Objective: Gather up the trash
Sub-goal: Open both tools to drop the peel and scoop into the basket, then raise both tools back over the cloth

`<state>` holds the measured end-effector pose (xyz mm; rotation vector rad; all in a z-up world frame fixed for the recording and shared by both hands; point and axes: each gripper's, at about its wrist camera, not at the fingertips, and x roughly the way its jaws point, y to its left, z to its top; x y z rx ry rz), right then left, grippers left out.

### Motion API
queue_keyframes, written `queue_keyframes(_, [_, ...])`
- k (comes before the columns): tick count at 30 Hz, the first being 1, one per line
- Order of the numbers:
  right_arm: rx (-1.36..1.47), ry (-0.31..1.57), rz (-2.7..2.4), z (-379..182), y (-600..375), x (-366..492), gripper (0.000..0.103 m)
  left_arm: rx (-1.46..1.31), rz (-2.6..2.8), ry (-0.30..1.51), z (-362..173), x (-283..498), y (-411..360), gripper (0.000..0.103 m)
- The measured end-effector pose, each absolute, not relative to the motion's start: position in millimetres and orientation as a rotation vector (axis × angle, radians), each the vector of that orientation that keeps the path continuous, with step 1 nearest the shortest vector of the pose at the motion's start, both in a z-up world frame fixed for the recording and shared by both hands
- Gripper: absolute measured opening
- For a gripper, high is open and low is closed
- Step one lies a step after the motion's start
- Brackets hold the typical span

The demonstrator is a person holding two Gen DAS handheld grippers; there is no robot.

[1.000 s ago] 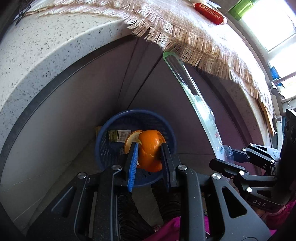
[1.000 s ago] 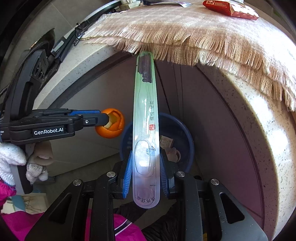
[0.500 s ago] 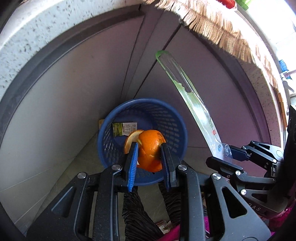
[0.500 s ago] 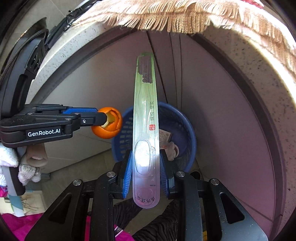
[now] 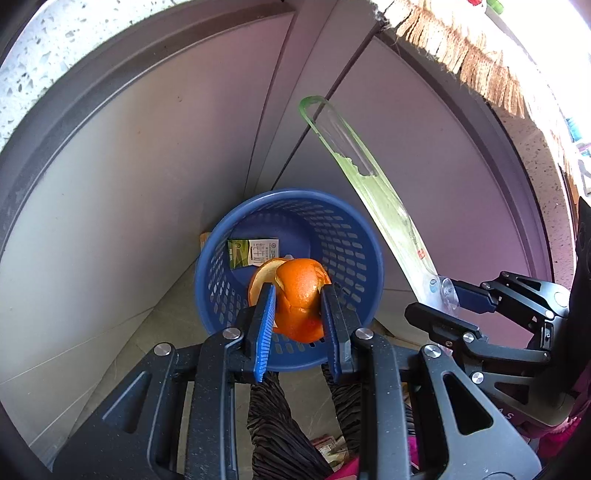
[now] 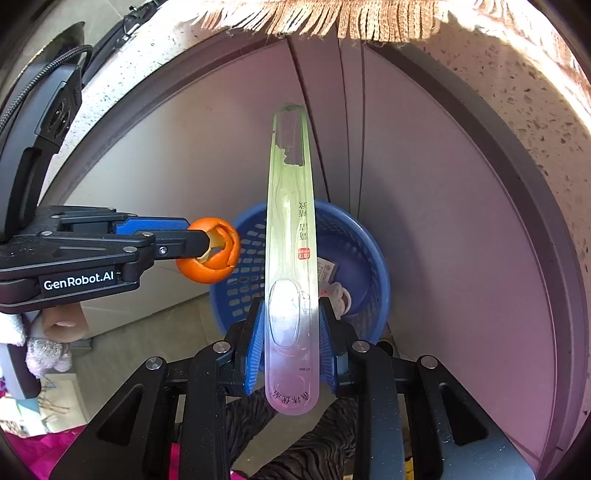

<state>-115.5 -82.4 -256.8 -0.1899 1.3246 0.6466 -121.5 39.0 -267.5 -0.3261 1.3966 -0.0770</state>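
Note:
My left gripper (image 5: 300, 306) is shut on an orange peel (image 5: 301, 295), held over the near side of a round blue slotted basket (image 5: 221, 258) on the floor. In the right wrist view the same peel (image 6: 208, 251) hangs left of the basket (image 6: 373, 258). My right gripper (image 6: 291, 332) is shut on a long clear plastic toothbrush package (image 6: 290, 221) with a torn green backing; it sticks up over the basket. The package (image 5: 369, 177) also shows in the left wrist view, slanting up from the right gripper (image 5: 443, 299). A green-white packet (image 5: 253, 251) lies inside the basket.
Grey cabinet doors (image 5: 147, 166) stand behind the basket, under a speckled stone counter (image 6: 517, 92) with a fringed woven cloth (image 6: 332, 22) hanging over its edge. A person's dark patterned trouser legs (image 5: 280, 424) and pink clothing (image 6: 37, 454) are below the grippers.
Both grippers have sunk toward the basket with their loads still held. The counter top and cloth have slid up toward the frame edges, and the basket looks larger.

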Motion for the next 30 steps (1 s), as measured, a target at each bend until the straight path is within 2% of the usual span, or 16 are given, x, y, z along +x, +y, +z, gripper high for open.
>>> queue_keyframes(4, [-0.201,1.326,0.637,-257,-81,-112,0.026,-0.334,-0.072,1.395,-265,-120,40,0.024])
queue_keyframes(5, [-0.205,1.331,0.634,-257,-81,-111,0.028,-0.333,-0.069,1.398,-265,-119,40,0.029])
queue_keyframes(6, [-0.209,1.333,0.630,-258,-82,-110,0.031,-0.334,-0.066,1.397,-266,-119,41,0.031])
queue_keyframes(8, [-0.213,1.326,0.621,-257,-80,-109,0.045,-0.332,-0.063,1.395,-266,-119,41,0.032])
queue_keyframes(30, [-0.173,1.248,0.671,-204,-89,-109,0.045,-0.343,-0.041,1.325,-239,-121,47,0.032])
